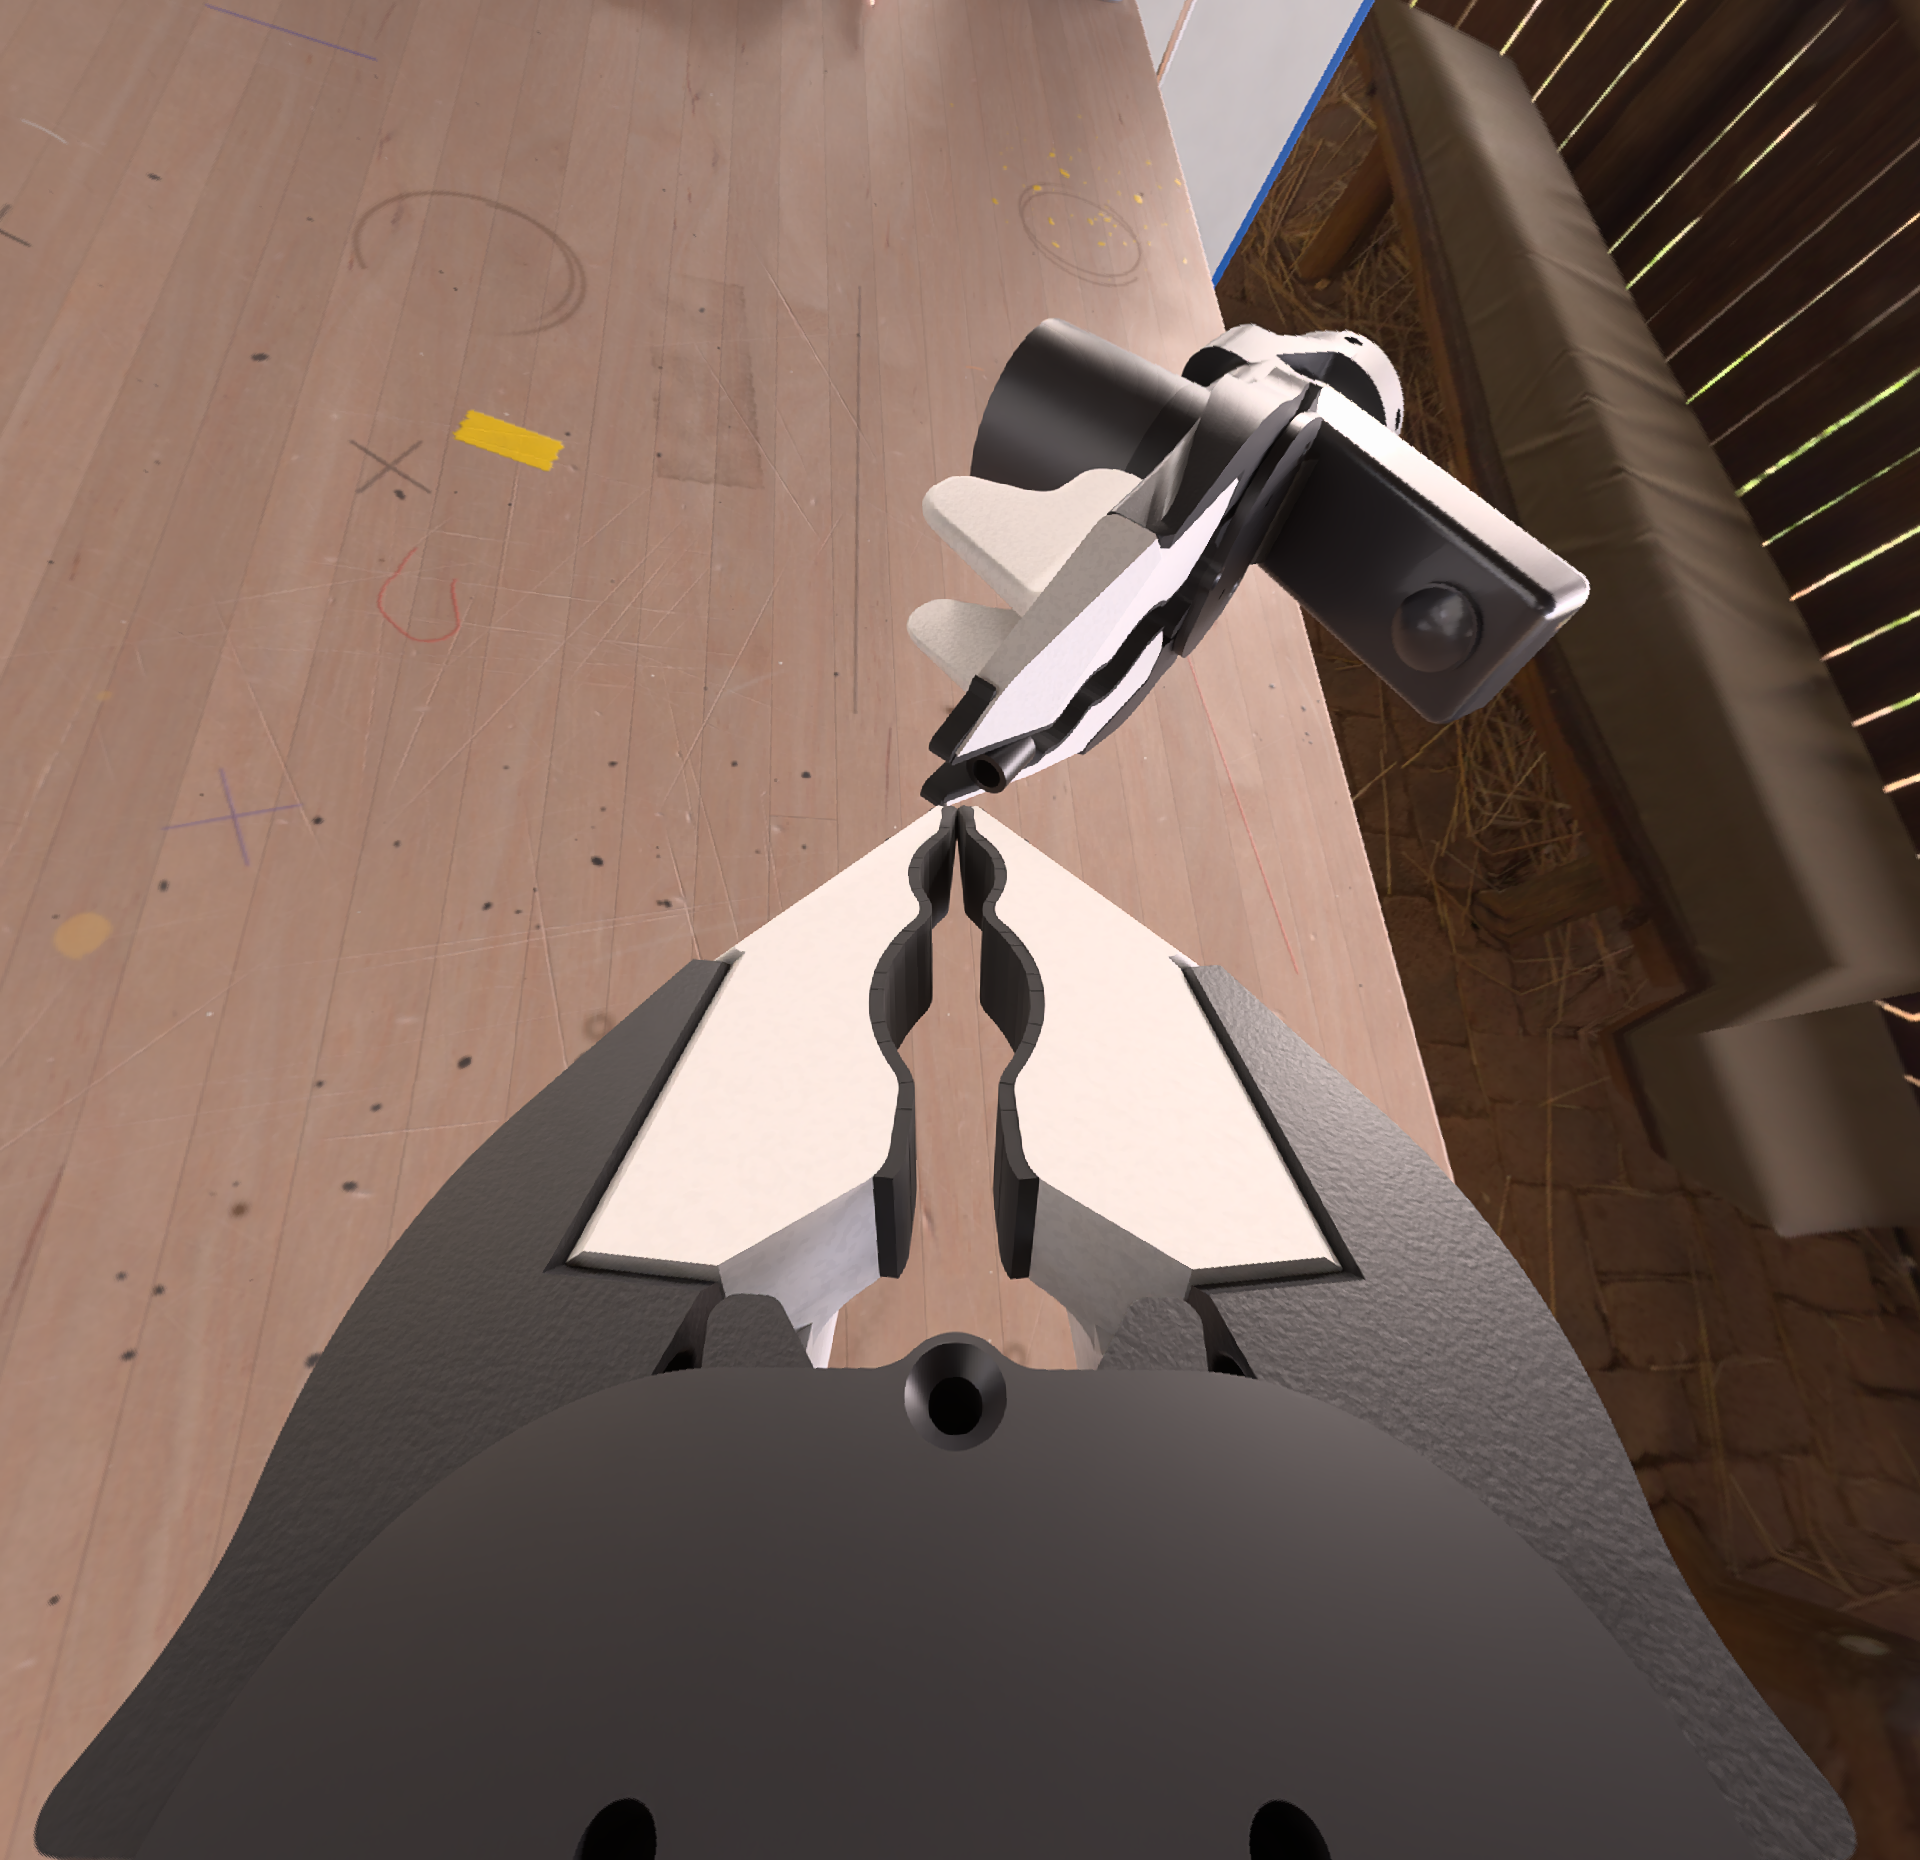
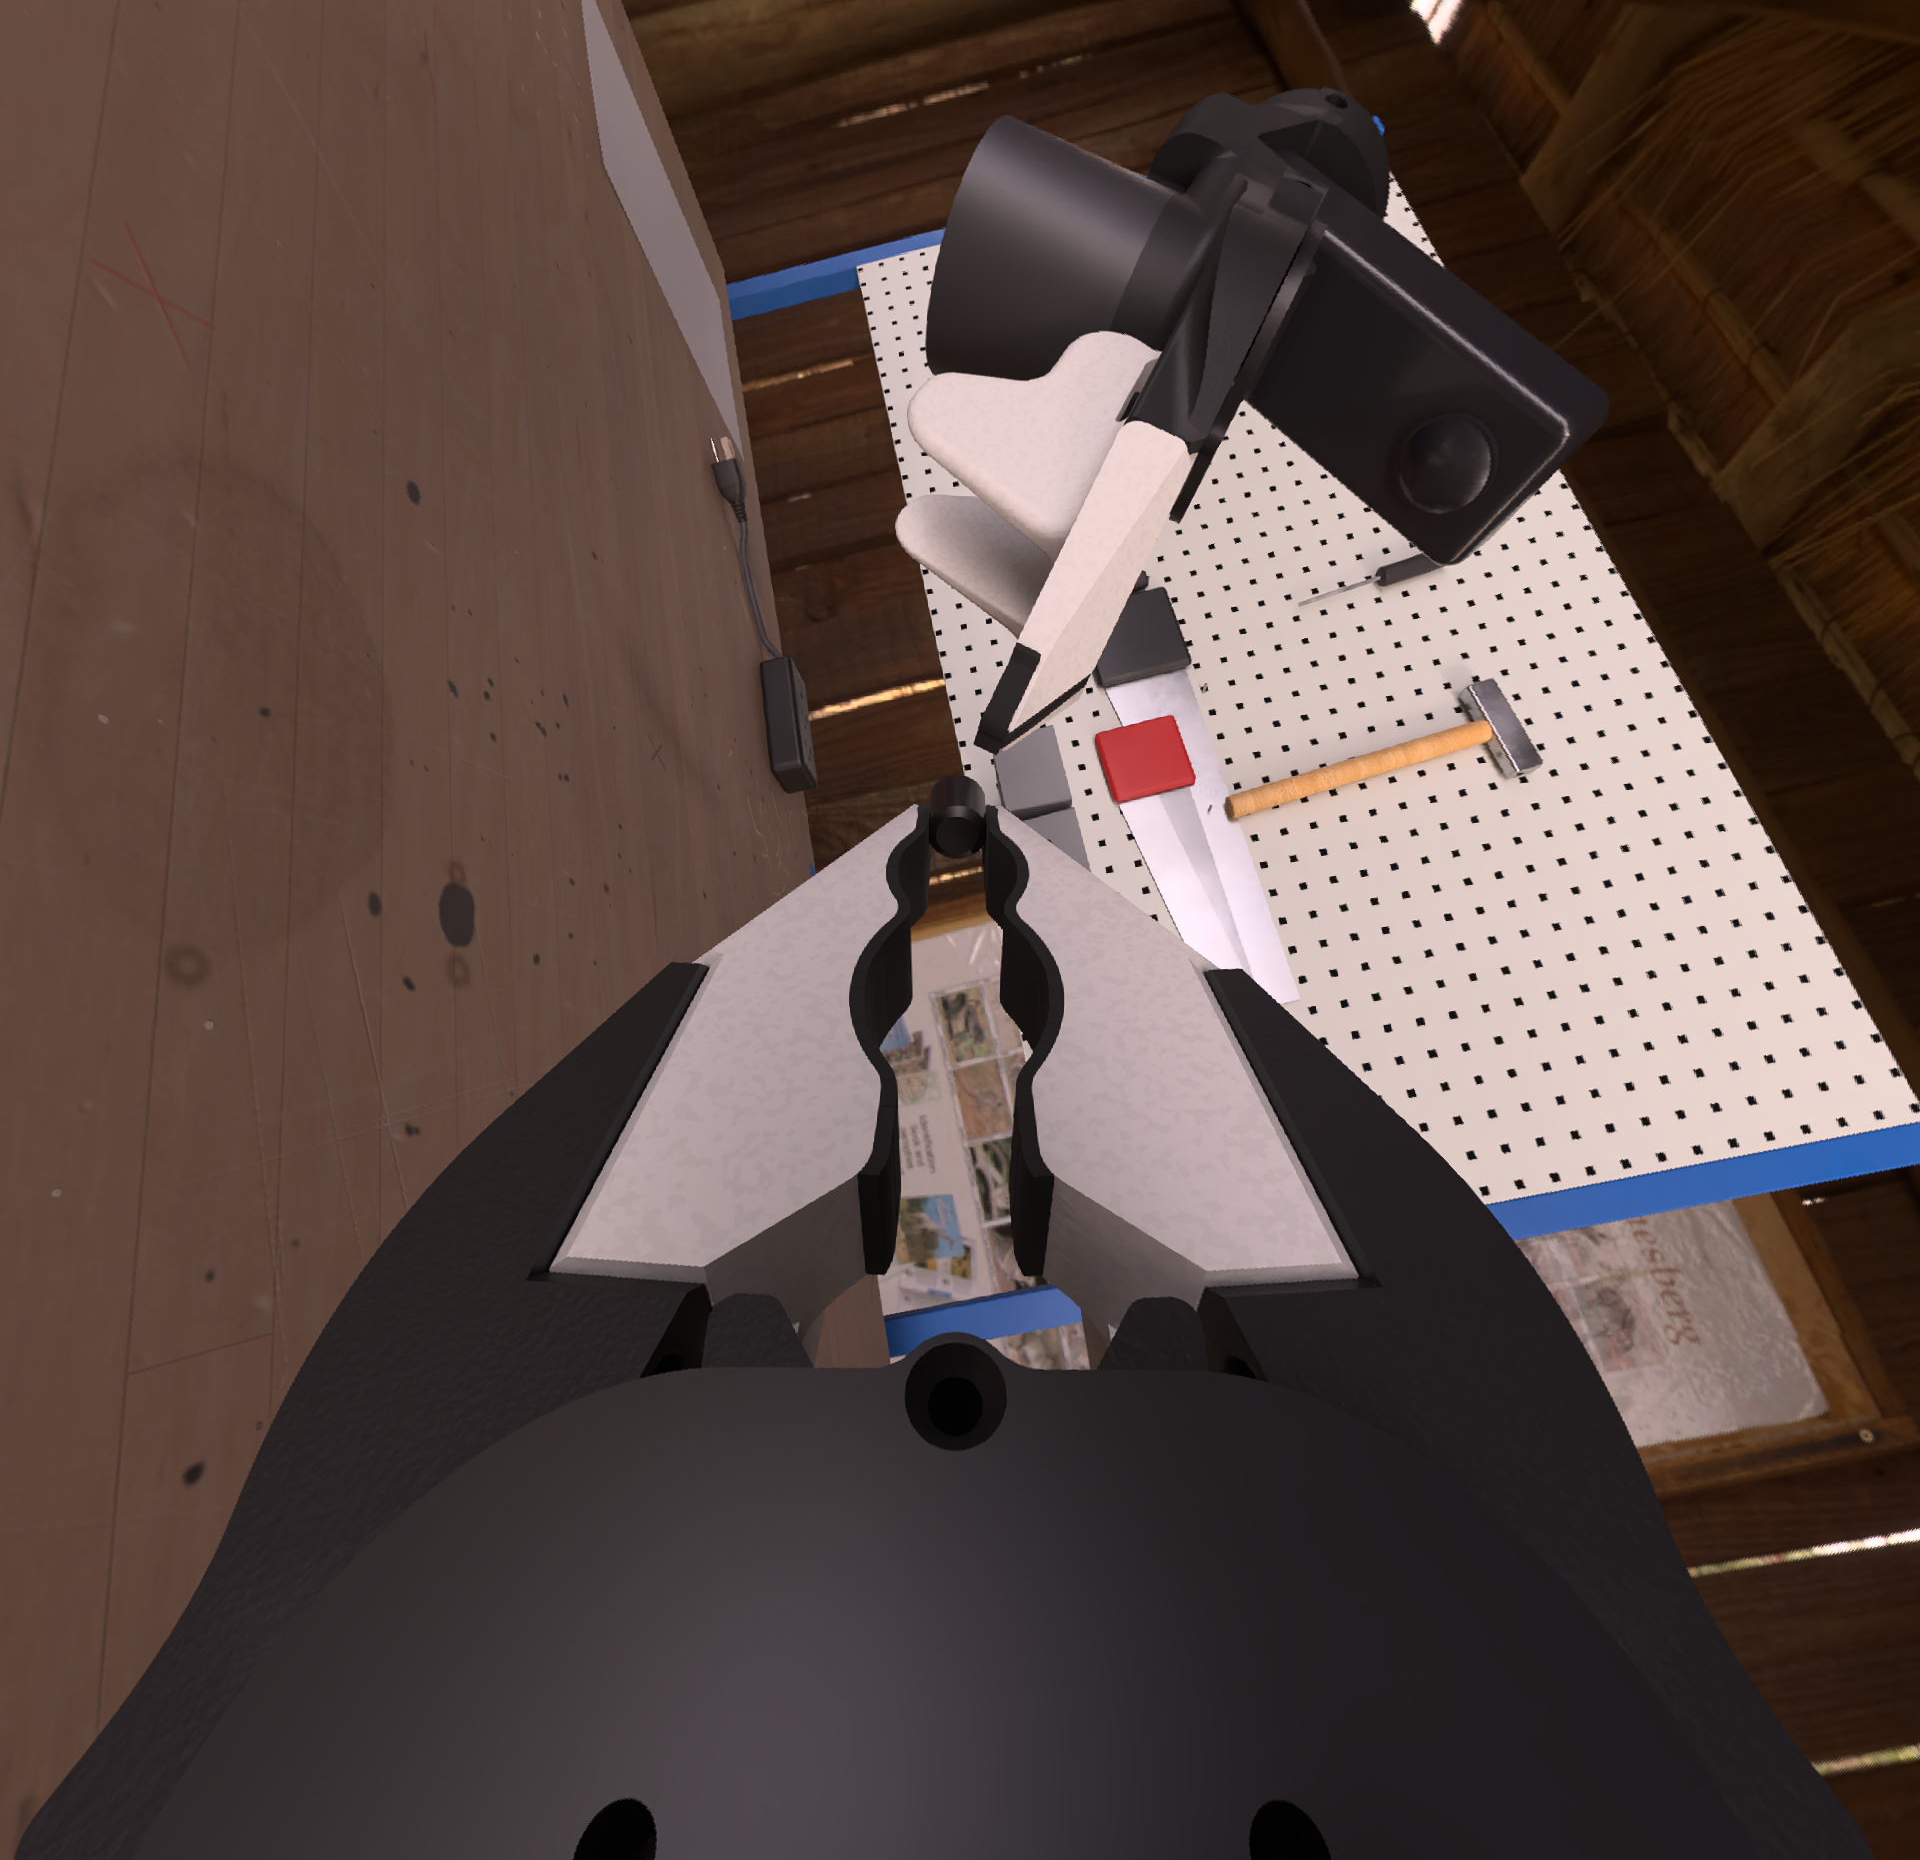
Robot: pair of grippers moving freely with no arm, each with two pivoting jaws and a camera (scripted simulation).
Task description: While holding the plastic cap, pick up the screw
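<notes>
A long wooden table [image 1: 520,563], scuffed and dotted with dark specks, pencil rings and a strip of yellow tape [image 1: 509,442], fills the left wrist view. Past its right edge lie straw and a padded brown bench [image 1: 1662,667].

In the right wrist view a white pegboard [image 2: 1507,979] with a blue border stands beyond the table, carrying a wooden-handled hammer [image 2: 1371,766], a red block [image 2: 1146,758] and a pale blade-like strip [image 2: 1205,875]. A black power adapter [image 2: 787,719] with its cord rests near the table's edge.

The two claws hover above the table, tips nearly meeting.

The left claw [image 1: 956,823] is clenched, its fingertips pressed almost together. Whether anything thin sits between them cannot be told from either view.

The right claw [image 2: 956,834] is grasping the plastic cap [image 2: 956,818], a small black cylinder pinched at the very tips of its fingers. In the left wrist view the same cap [image 1: 992,771] appears as a short dark tube with an open end, just beyond the left claw's tips and apart from them.

The screw cannot be made out in either view.
</notes>
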